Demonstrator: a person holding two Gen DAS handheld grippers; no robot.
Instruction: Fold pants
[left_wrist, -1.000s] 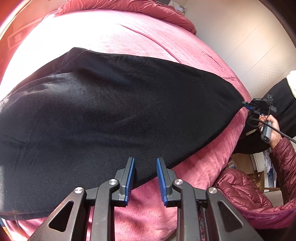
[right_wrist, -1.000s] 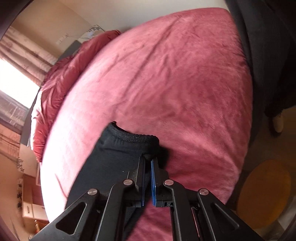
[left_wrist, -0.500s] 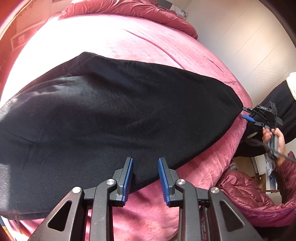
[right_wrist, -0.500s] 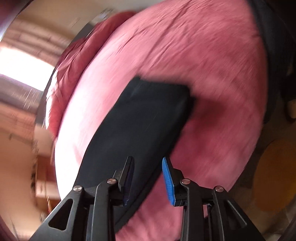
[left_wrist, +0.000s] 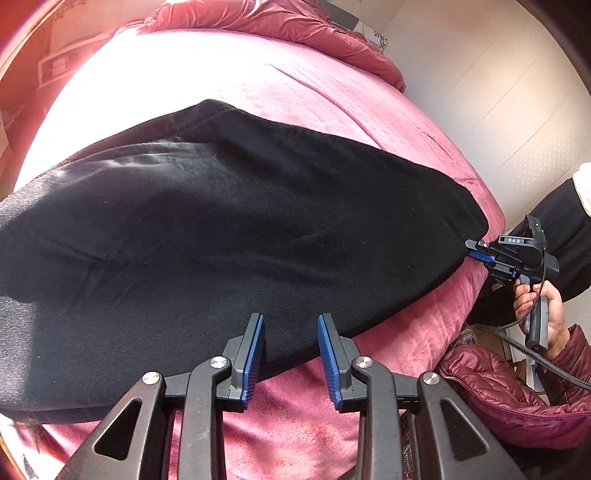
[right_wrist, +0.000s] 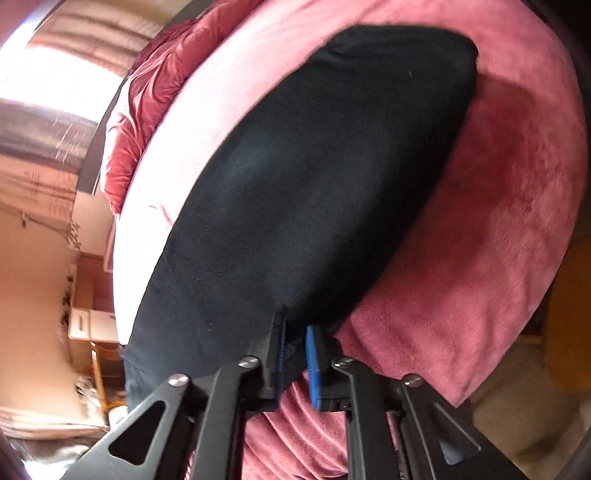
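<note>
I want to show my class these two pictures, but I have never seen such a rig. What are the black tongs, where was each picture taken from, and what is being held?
There is no robot here. A person holds a two-fingered tool in each hand, and a small camera on each tool looks along its fingers. One picture comes from the left gripper, the other from the right gripper. Black pants lie spread on a pink bed cover. The left gripper's jaws have just been opening and stand open over the pants' near edge, gripping nothing. The right gripper is shut on one end of the pants. The left view also shows it from the side, with the person's hand on its handle.
</note>
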